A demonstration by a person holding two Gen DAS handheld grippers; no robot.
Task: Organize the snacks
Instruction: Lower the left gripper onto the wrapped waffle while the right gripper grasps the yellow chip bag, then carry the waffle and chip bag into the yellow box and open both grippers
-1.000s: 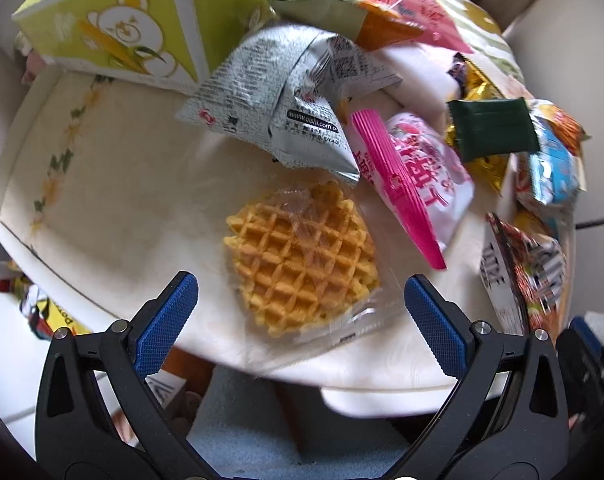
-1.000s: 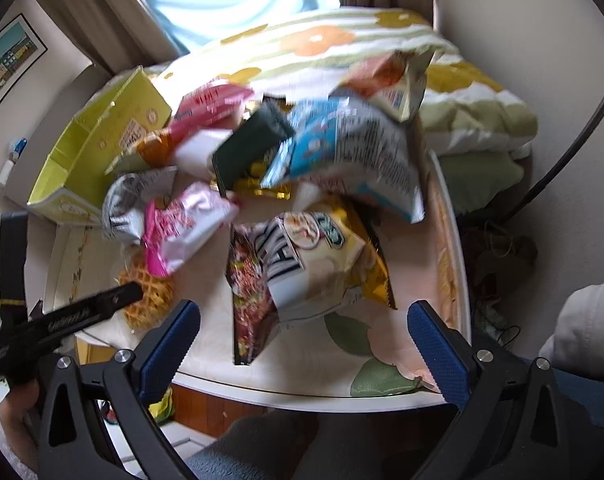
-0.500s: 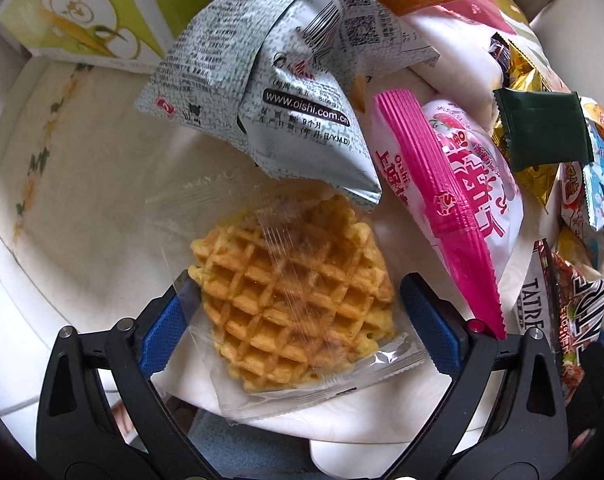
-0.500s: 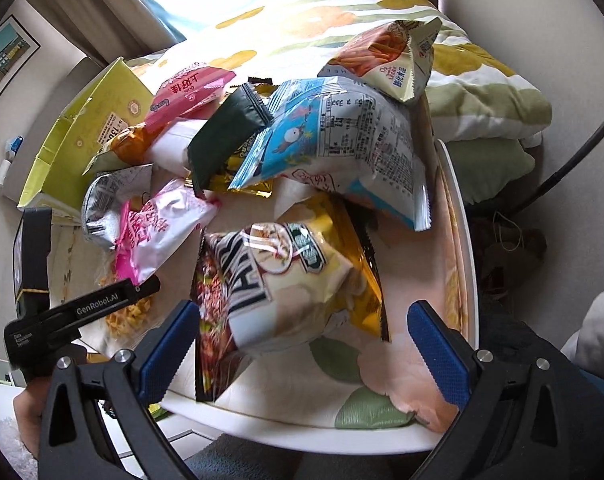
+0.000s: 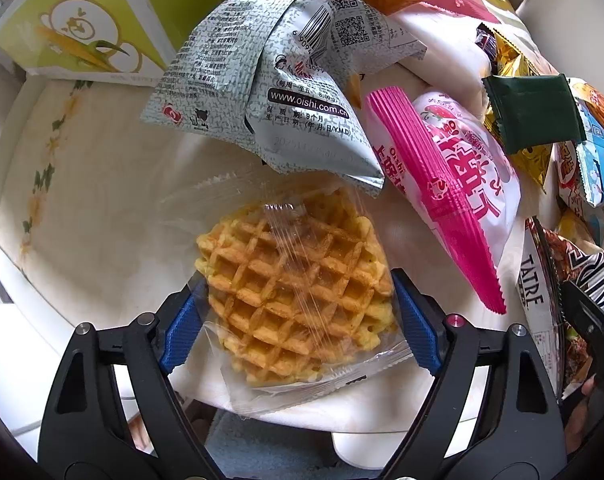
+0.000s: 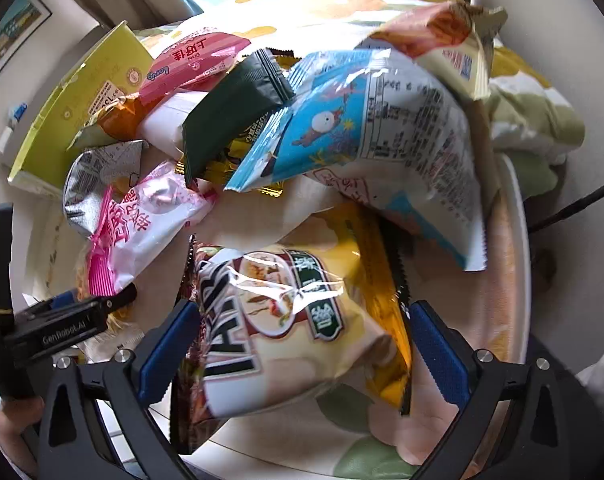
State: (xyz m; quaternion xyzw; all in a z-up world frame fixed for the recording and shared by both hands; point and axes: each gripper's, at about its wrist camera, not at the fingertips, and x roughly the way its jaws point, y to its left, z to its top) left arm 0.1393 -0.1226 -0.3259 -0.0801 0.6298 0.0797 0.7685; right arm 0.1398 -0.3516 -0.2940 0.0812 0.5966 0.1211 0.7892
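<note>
clear glossy film wraps the rough, gridded waffle (image 5: 298, 292). grey bag (image 5: 270, 92) is crinkled foil, pink bag (image 5: 454, 184) shiny plastic. box (image 5: 74, 28), upper left, matt card.

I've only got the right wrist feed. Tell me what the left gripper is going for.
Observer: A waffle in a clear wrapper lies between the blue pads of the left gripper, whose jaws are closing.
Operator: Report whether anything lies on it.
Observer: One corner of the grey snack bag overlaps the far end of the wrapper.
Operator: Say what is printed on the box's hidden face.
Observer: The yellow-green box shows a white cartoon bear there.
</note>
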